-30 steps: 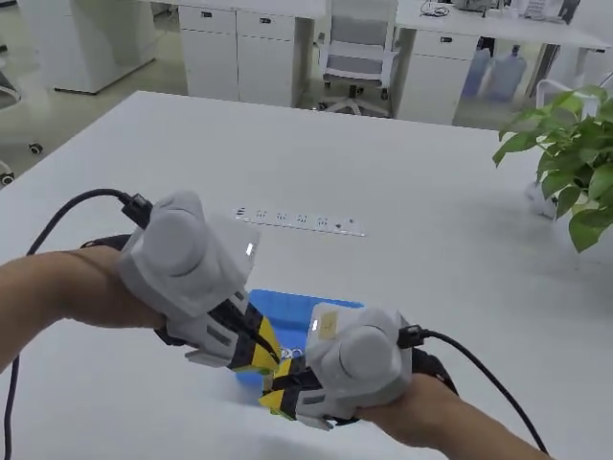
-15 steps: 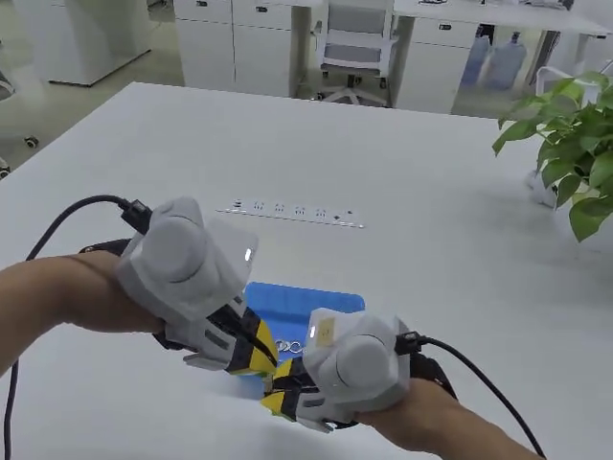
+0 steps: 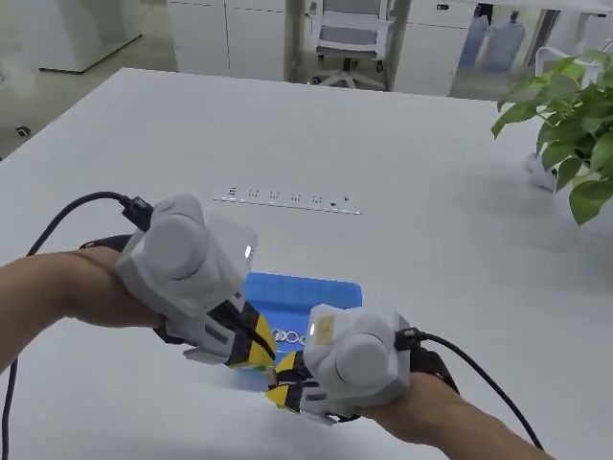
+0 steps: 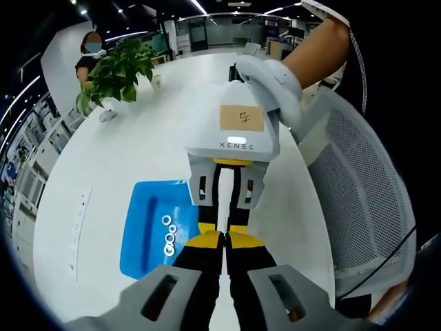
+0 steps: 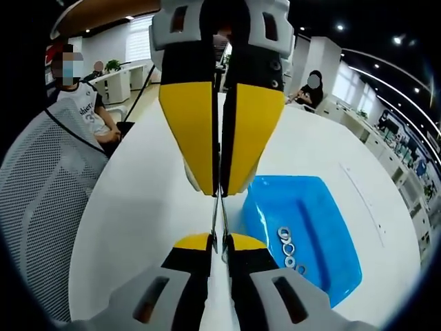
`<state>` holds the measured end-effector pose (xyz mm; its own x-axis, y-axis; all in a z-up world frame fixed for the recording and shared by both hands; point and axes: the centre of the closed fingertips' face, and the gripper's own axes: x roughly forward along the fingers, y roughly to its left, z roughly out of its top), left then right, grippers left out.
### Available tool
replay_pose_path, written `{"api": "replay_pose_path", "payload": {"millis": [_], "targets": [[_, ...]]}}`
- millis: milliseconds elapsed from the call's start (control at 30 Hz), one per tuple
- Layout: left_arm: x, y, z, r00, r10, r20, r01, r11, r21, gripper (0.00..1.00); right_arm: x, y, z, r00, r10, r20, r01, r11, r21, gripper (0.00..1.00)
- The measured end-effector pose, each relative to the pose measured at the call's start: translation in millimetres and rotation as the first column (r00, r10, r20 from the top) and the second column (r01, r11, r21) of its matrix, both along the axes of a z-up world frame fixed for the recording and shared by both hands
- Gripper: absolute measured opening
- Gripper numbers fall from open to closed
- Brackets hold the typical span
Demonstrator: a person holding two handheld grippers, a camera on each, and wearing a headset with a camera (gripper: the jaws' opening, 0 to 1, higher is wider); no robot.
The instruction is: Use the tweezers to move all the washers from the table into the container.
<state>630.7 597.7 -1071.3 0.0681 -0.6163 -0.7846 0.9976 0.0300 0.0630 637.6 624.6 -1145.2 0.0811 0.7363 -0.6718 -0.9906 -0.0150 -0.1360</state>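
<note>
My left gripper point(image 3: 264, 355) and right gripper point(image 3: 280, 379) meet tip to tip low over the white table point(image 3: 431, 220), just in front of a blue tray point(image 3: 316, 292). Both sets of jaws are shut. A thin metal strip, the tweezers point(image 5: 216, 222), runs from my right gripper point(image 5: 218, 249) up into the yellow jaws of the left one point(image 5: 219, 186). In the left gripper view my left gripper point(image 4: 224, 243) faces the right gripper point(image 4: 223, 207) with the same pale strip between them. Several washers point(image 3: 285, 336) lie in a row inside the tray point(image 4: 148, 214), also visible as washers point(image 5: 288, 252).
A flush power strip point(image 3: 287, 199) sits in the table beyond the tray. A potted plant point(image 3: 565, 86) stands at the far right edge. An office chair point(image 3: 350, 38) and cabinets are behind the table. A mesh chair back point(image 4: 358, 200) is close behind the right gripper.
The head camera has tilted, bringing more of the blue tray and its washers into sight. Both grippers stay tip to tip, jaws shut.
</note>
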Motion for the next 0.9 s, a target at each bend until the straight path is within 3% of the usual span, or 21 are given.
{"api": "replay_pose_path", "payload": {"millis": [900], "targets": [[4.5,-1.4,-8.8,1.000,-0.004,-0.016,0.004,1.000,0.011,0.05,5.7,-3.3,-8.5,1.000,-0.009,-0.007,0.009,1.000,0.002,0.12]]}}
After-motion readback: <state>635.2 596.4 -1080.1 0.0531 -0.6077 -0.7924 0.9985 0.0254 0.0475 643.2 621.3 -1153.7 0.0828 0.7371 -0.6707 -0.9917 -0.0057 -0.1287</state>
